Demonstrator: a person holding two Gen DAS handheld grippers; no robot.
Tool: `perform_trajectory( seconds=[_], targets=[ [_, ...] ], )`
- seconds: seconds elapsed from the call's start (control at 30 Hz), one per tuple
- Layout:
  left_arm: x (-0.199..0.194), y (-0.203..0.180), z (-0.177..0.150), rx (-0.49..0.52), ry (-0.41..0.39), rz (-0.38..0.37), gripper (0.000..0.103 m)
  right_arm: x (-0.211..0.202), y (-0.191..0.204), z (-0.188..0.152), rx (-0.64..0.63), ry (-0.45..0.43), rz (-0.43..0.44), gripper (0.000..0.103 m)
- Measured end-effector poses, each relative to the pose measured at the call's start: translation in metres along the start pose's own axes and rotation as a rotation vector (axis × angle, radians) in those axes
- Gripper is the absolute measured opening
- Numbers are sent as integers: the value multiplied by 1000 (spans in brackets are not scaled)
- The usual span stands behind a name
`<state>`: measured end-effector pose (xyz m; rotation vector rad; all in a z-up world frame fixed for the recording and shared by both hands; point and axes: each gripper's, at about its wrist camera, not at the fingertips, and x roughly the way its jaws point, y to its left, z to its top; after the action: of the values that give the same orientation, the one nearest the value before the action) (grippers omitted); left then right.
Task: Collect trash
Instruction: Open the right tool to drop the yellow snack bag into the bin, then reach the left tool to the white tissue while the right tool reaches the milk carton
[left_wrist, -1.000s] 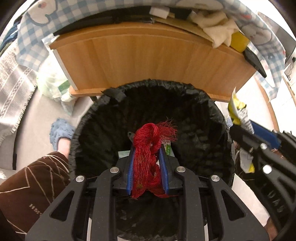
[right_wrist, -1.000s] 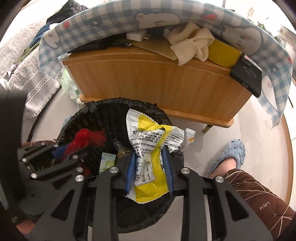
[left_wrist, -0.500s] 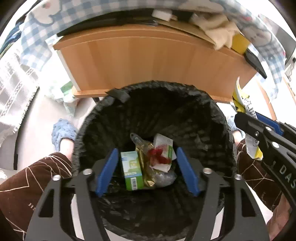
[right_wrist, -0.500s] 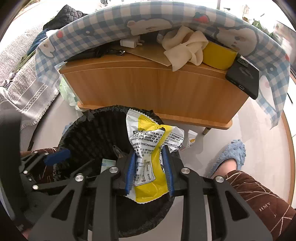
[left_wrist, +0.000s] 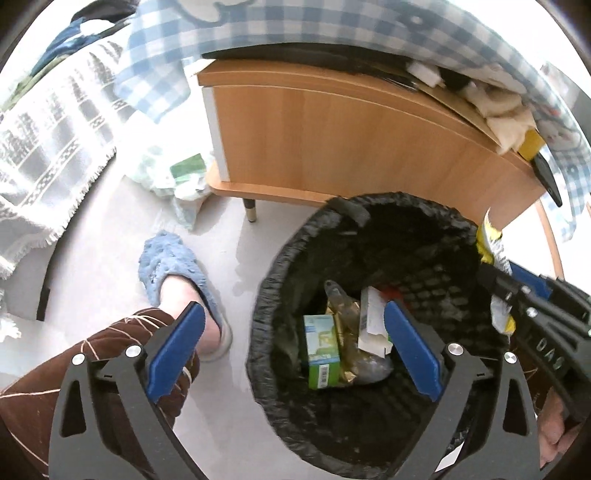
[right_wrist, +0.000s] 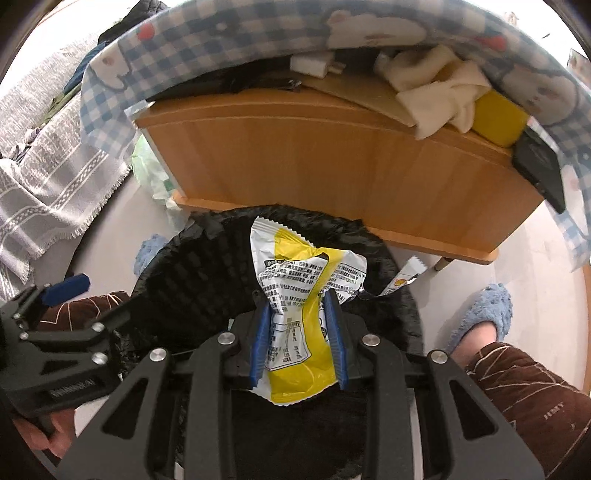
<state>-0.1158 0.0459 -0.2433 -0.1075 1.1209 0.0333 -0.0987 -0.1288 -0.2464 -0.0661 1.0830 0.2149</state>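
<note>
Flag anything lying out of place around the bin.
A small torn wrapper scrap lies on the floor beside the black-lined bin, not in it. A crumpled green-and-white plastic bag sits on the floor by the wooden cabinet.

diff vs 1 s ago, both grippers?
Left gripper has just been opening: it let go of the red string bundle, which dropped into the black bin; nothing is between its pads now. Unchanged: right gripper stays clamped on the yellow-white wrapper over the bin.

Red thing (left_wrist: 391, 293) in bin (left_wrist: 295, 258) mostly hidden behind white carton (left_wrist: 371, 325). Wrapper (right_wrist: 299, 332) print too small to read; bin floor hidden in right view.
</note>
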Motion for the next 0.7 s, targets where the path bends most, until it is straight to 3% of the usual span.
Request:
perform_trajectory(
  seconds=[0.13,0.27,0.7],
  targets=[
    [2,9,3,-20,13,-10,96,10,8,0,-7,27,15,28],
    [2,8,4,-7,16,-6,96,13,14,1,-13,39,30,39],
    [5,6,6,2,22,3,96,15,14,2,-15,59,27,57]
  ],
)
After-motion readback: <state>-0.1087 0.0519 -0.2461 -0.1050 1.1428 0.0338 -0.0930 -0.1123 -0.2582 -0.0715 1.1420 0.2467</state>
